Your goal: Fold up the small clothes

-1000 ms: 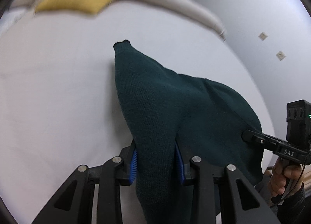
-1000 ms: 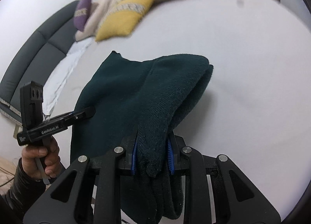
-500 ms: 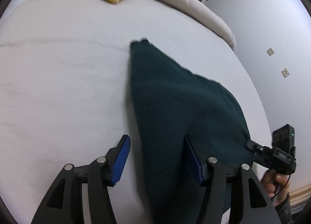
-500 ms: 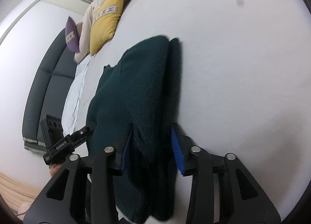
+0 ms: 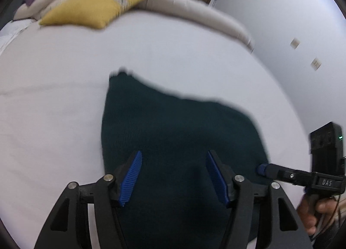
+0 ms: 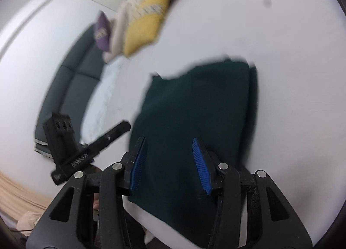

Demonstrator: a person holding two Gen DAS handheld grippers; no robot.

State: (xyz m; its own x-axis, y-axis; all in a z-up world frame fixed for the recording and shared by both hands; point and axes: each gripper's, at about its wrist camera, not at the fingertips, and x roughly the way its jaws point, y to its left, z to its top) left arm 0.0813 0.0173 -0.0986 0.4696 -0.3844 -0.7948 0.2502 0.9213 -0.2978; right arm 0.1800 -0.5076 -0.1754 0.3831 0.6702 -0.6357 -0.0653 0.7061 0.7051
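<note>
A dark green knit garment [image 5: 173, 123] lies folded flat on the white bed [image 5: 54, 97]. My left gripper [image 5: 174, 175] hovers over its near end, jaws opening, blue pads clear of the cloth on both sides. In the right wrist view the same garment [image 6: 194, 102] lies with a doubled edge along its right side. My right gripper [image 6: 169, 164] is above its near edge, jaws closing; the pads do not press on the knit. Each gripper shows side-on in the other's view, at the garment's edge.
A yellow pillow [image 5: 86, 9], a purple one [image 6: 102, 30] and a rolled beige blanket [image 5: 194, 11] lie at the bed's far end. A dark grey padded headboard [image 6: 71, 80] runs along the left. A hand [image 5: 311, 212] holds the right gripper's handle. A wall [image 5: 292, 22] stands at the right.
Both grippers were shut on the lifted garment; both have let go and pulled back. The garment has dropped and now lies flat on the bed.
</note>
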